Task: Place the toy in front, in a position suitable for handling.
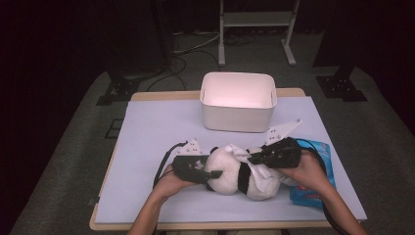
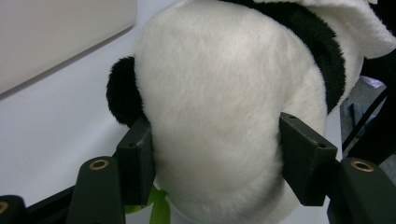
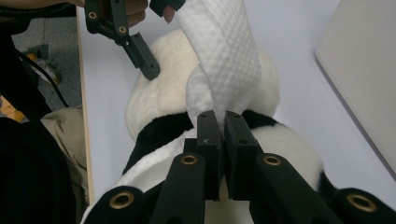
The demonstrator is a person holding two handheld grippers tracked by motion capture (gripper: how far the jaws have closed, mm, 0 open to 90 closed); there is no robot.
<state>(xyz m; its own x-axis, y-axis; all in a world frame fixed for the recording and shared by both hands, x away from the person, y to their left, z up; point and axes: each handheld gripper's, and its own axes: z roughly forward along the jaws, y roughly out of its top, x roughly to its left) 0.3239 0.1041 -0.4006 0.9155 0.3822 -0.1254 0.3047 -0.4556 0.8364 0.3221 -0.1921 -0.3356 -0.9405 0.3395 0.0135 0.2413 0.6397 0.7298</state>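
A plush panda (image 1: pixel 235 174) lies on its side near the front edge of the table (image 1: pixel 147 142), which is covered with a pale sheet. A white textured cloth (image 1: pixel 257 169) is wrapped around the toy's black middle band. The left gripper (image 1: pixel 211 172) comes from the left side, and its jaws stand about half open on both sides of the panda's white rounded head (image 2: pixel 215 121); the pads press into the fur, so the toy is held between them. The right gripper (image 1: pixel 254 157) comes from the right side, and its jaws are closed tightly on a strip of the white cloth (image 3: pixel 224 56), which rises up from between them over the panda's body. At the far side of the table, behind the toy, stands an empty white rectangular bin (image 1: pixel 238 103). A blue plastic packet (image 1: pixel 318 171) lies on the table at the right, partly under the person's right hand (image 1: pixel 306 171).
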